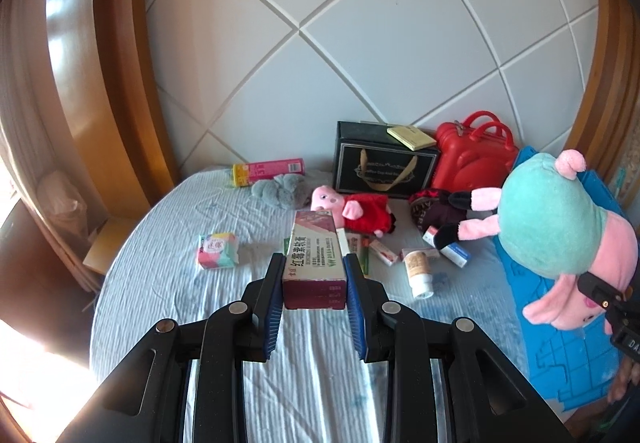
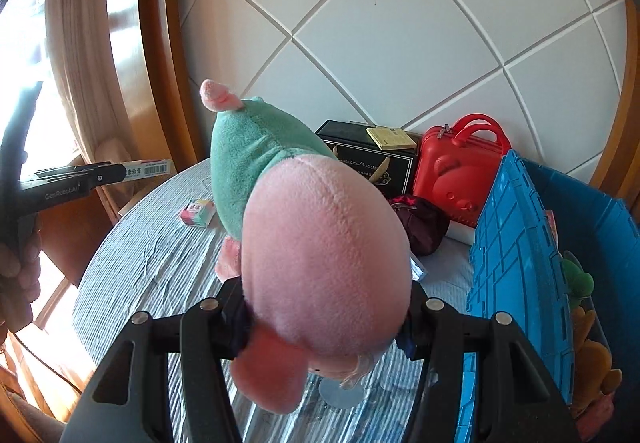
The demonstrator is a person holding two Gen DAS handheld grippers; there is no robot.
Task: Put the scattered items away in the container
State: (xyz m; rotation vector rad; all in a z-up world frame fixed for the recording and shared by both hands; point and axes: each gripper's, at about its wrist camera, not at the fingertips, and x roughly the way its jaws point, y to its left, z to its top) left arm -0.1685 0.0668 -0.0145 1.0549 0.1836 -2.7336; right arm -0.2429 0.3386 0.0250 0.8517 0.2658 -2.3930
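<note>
The right gripper (image 2: 324,327) clamps the pink head of a green-dressed pig plush (image 2: 320,243) above the bed (image 2: 152,267), beside the blue crate (image 2: 516,263).

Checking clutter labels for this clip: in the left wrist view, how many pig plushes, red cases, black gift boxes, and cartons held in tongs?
Pig plushes: 2, teal-dressed pig, red-dressed pig
Red case: 1
Black gift box: 1
Carton in left tongs: 1
Total: 5

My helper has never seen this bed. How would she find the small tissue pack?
Start at the black gift box by the headboard, then come forward and left across the striped sheet. The tissue pack lies alone there, a small pink-and-green packet apart from the clutter.
</note>
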